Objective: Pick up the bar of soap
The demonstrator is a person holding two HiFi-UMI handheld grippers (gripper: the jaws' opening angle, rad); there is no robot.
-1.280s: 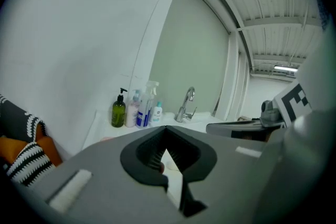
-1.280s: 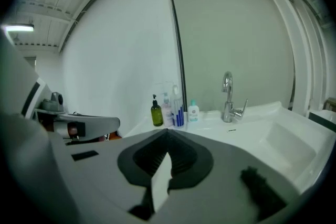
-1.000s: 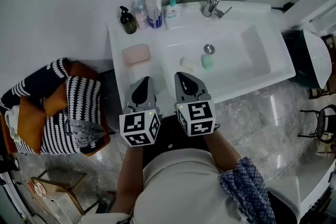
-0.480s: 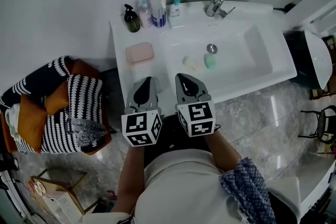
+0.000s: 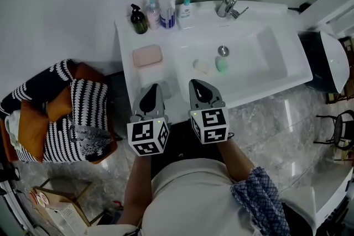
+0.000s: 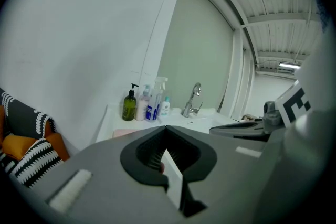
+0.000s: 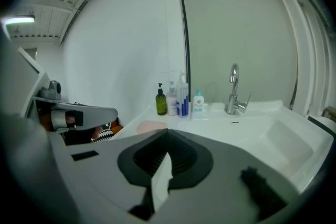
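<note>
White ceramic fills the middle of the head view: a bench [image 5: 128,75] with a basin [image 5: 266,55] sunk into it, seen from steeply above. I hold both grippers side by side over the near edge of the bench.

The left gripper [image 5: 153,86] has its fingers [image 6: 105,176] clenched together, with nothing between them. The right gripper [image 5: 197,83] likewise has its fingers [image 7: 94,176] pressed together on nothing. Both point toward the wall and slightly downward.

Inside the basin lie two small bars, touching neither gripper. The cream bar of soap [image 5: 202,66] sits on the basin floor just beyond the right gripper. The green bar of soap [image 5: 222,64] lies just beside it, on its right. The round metal drain [image 5: 223,51] is just behind the green bar. No water shows in the basin.

On the bench left of the basin rests a pink slab [image 5: 147,56] with rounded corners; I cannot tell whether it is a soap or a dish.

At the back of the bench stands a row of bottles: a dark green pump bottle [image 5: 138,20], a clear bottle [image 5: 151,12], a white and blue spray bottle [image 5: 166,7] and a small white bottle [image 5: 185,9]. A chrome tap [image 5: 230,2] rises behind the basin.

On the floor to the left, a basket [image 5: 106,147] holds black-and-white striped and orange cushions [image 5: 61,119].
</note>
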